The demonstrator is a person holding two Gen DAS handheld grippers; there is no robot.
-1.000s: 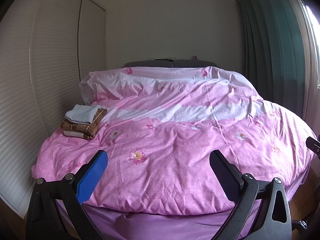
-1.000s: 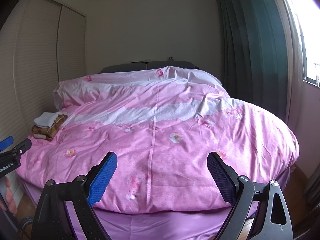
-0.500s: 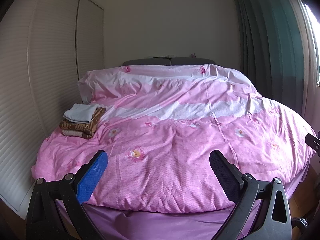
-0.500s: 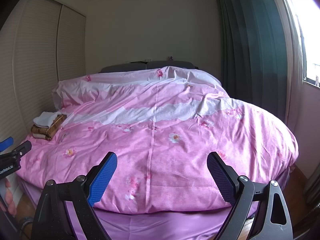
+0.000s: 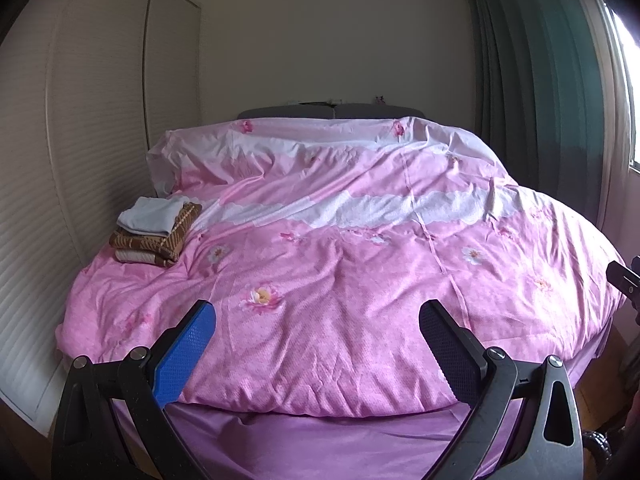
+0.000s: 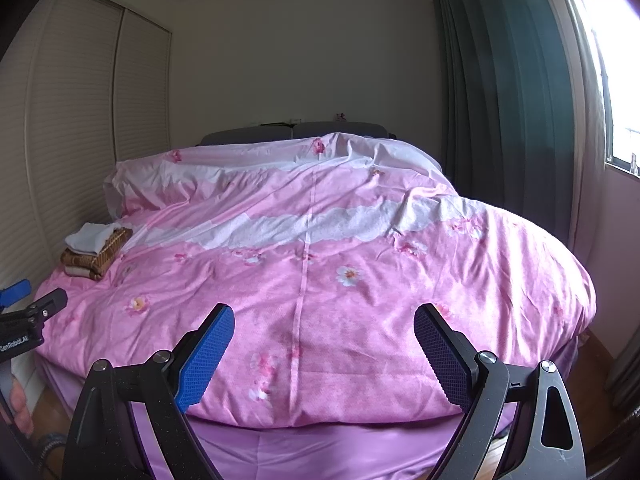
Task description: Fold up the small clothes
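Observation:
A small stack of folded clothes [image 5: 154, 232] lies on the left side of the bed, a pale blue-white piece on top of brown patterned ones; it also shows in the right wrist view [image 6: 96, 246]. My left gripper [image 5: 316, 320] is open and empty, held at the foot of the bed over the pink floral duvet [image 5: 340, 264]. My right gripper [image 6: 324, 324] is open and empty, also at the foot of the bed, to the right of the left one. Both are far from the stack.
White louvred wardrobe doors [image 5: 72, 160] run along the bed's left side. Dark green curtains [image 5: 540, 80] and a window stand on the right. A purple sheet [image 5: 320, 436] shows under the duvet's edge. Wooden floor [image 6: 596, 344] lies at the right.
Both views have shifted only slightly; the bed sits a little lower in frame. Both grippers stay open and empty.

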